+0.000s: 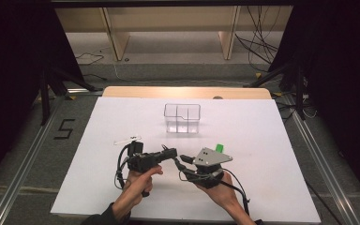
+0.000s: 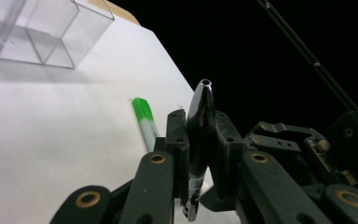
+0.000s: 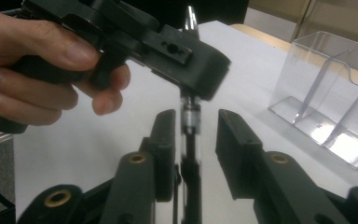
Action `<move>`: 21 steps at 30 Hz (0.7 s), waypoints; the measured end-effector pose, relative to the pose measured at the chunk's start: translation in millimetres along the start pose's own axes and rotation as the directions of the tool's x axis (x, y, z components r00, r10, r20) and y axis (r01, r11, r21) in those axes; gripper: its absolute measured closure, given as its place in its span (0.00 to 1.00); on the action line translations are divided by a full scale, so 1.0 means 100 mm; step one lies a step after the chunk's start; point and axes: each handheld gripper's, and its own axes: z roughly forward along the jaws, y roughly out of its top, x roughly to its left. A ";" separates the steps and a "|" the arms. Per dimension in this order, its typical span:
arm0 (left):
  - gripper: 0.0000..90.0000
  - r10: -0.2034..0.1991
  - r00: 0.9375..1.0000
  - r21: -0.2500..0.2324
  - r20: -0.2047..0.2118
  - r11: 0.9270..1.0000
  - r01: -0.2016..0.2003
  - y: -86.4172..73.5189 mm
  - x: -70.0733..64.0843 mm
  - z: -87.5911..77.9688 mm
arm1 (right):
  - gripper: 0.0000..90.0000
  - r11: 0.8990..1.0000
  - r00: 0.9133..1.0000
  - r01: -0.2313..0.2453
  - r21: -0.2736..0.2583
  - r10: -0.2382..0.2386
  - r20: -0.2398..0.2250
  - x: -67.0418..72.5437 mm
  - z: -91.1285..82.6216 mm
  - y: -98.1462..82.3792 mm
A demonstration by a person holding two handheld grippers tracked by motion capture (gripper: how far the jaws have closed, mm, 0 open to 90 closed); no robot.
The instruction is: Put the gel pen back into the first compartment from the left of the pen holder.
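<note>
High view: the white table (image 1: 262, 140) is evenly and brightly lit from above, while the surroundings at 9 and 3 o'clock fall to near black. Resolution is soft and fine detail is lost. Left gripper view: the background from 12 to 3 o'clock is black; a specular streak runs down the glossy black pen (image 2: 200, 121); the clear organizer (image 2: 42, 32) casts a pale shadow toward 6 o'clock. Right gripper view: the near hand (image 3: 42, 74) and other claw (image 3: 168, 51) are blurred.
</note>
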 end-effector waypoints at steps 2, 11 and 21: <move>0.89 -0.006 1.000 -0.008 0.001 1.000 0.006 0.02 0.01 -0.02 | 0.70 1.000 1.000 -0.012 -0.010 0.012 0.000 -0.03 -0.05 0.00; 0.88 0.014 1.000 -0.057 -0.023 0.998 -0.015 0.18 0.07 -0.14 | 0.48 0.997 0.997 -0.071 0.009 0.071 0.008 -0.16 -0.22 -0.10; 0.88 0.096 0.992 -0.087 -0.085 0.991 -0.104 0.49 0.08 -0.21 | 0.39 0.989 0.990 -0.135 0.053 0.133 0.043 -0.26 -0.40 -0.34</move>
